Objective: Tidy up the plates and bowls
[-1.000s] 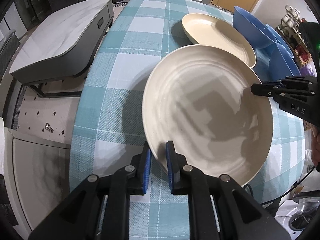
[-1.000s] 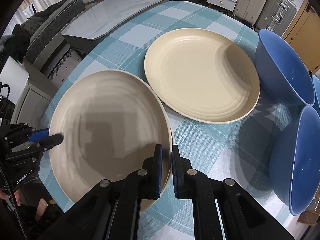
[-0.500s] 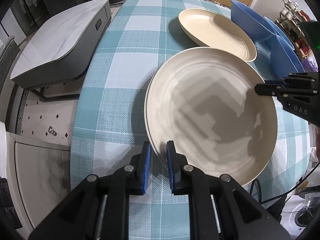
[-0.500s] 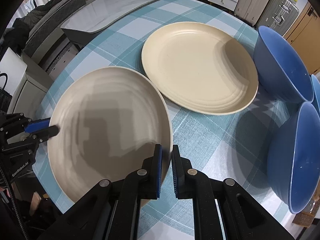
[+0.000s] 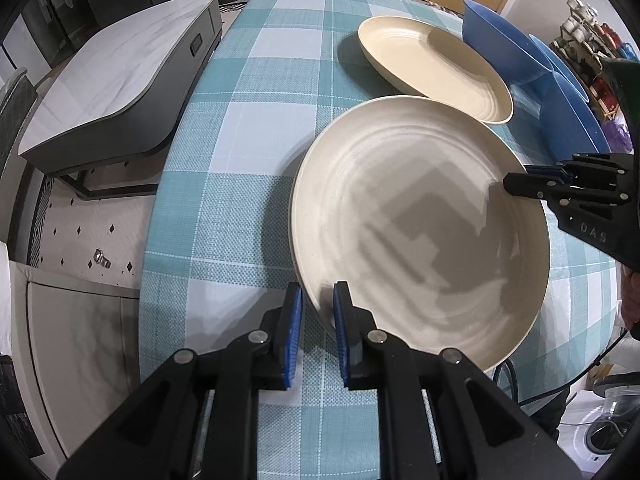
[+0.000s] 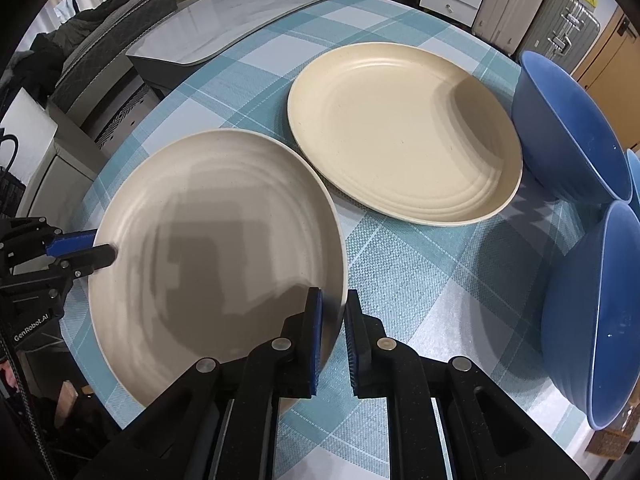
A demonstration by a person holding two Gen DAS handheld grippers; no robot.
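A cream plate (image 5: 420, 220) is held by its opposite rims and looks lifted a little above the checked tablecloth; it also shows in the right wrist view (image 6: 216, 264). My left gripper (image 5: 316, 312) is shut on its near rim. My right gripper (image 6: 332, 320) is shut on the other rim and shows in the left wrist view (image 5: 520, 178). A second, yellower plate (image 5: 436, 68) (image 6: 400, 132) lies on the table beyond. Two blue bowls (image 6: 568, 136) (image 6: 592, 312) stand beside it.
The round table (image 5: 256, 120) has a teal checked cloth; its edge runs close along the held plate. A grey low table (image 5: 112, 92) stands on the floor beside it. Suitcases and drawers (image 6: 520, 4) stand at the back.
The held plate has risen slightly and shifted toward the yellower plate, carried by both grippers. The yellower plate and the bowls have not moved.
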